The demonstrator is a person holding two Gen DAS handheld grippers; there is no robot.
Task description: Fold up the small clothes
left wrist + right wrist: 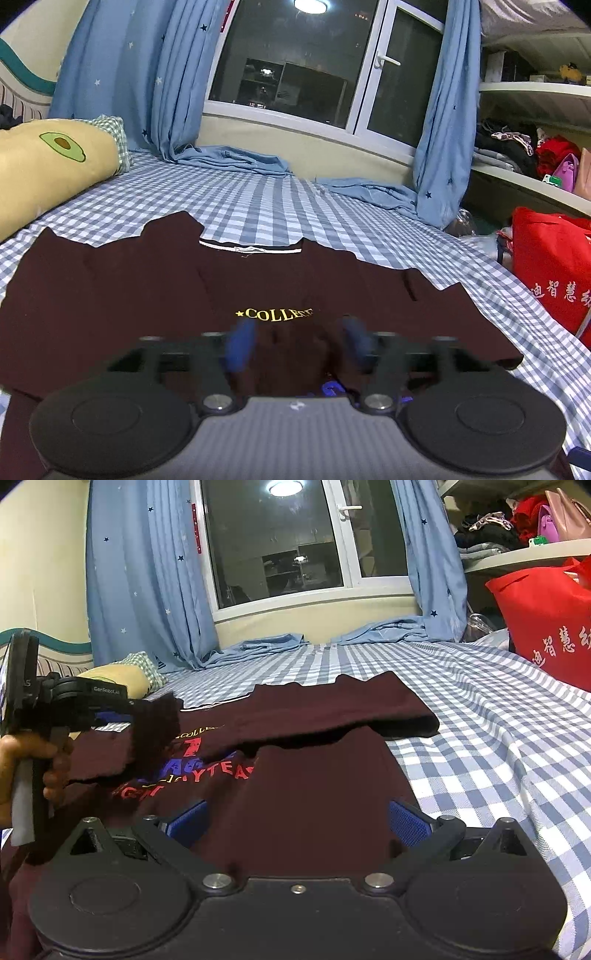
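Note:
A dark maroon T-shirt (110,302) with yellow "COLLEGE" lettering lies spread on the blue-checked bed sheet (258,206), collar toward the window. My left gripper (297,343) hovers low over its chest, blue fingers (240,343) blurred and standing apart, with only the flat cloth under them. In the right wrist view the shirt (325,782) has a sleeve (332,709) folded across it. My right gripper (297,823) sits at the hem, its pads (188,819) wide apart with cloth bulging between them. A hand (22,760) holds the left tool's black body (74,698), where a flap of cloth (155,731) stands up.
A yellow avocado pillow (48,166) lies at the left of the bed. A red bag (546,266) stands at the right edge, below cluttered shelves (535,92). Blue curtains (129,74) pool on the sheet under the window (295,66).

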